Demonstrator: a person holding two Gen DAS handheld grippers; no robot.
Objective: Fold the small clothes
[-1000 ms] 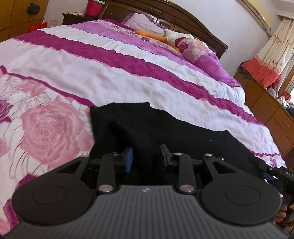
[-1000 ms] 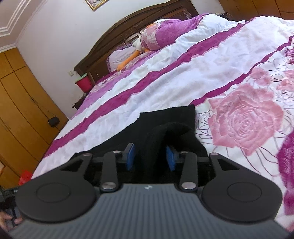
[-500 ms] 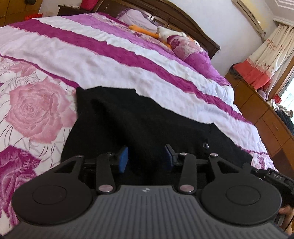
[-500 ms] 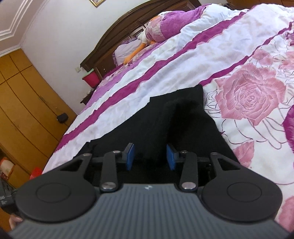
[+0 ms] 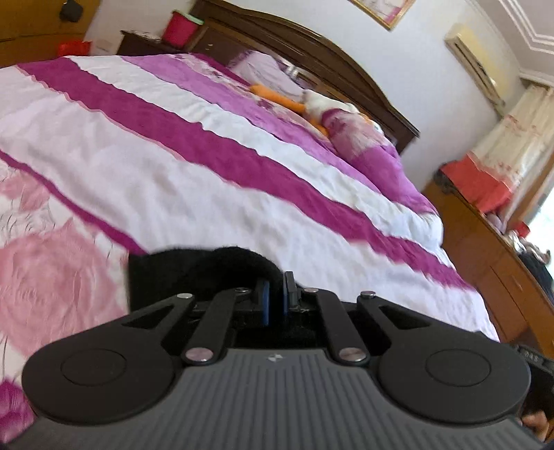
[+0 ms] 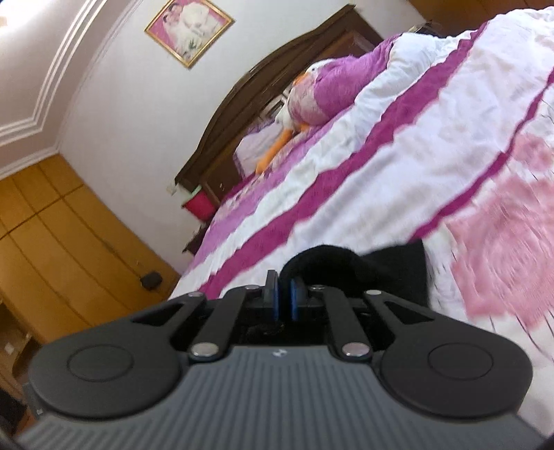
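The black garment [image 5: 194,273] on the bed [image 5: 242,194] looks soft, light and floppy. Both the left gripper [image 5: 275,297] and the right gripper [image 6: 284,299] have just closed their fingers on its near edge, which bunches between them; pinching corners suits it best.

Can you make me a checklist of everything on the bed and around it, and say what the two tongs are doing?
Surface: bedspread, white with purple stripes and pink roses.
Job's things: black garment, bunched at both tongs.
Clutter: plush toy and pillow by the headboard.
Grippers: left tongs and right tongs have just closed, each pinching black fabric.
Cables: nothing seen.
Surroundings: framed picture, wardrobe, red bin, curtain.
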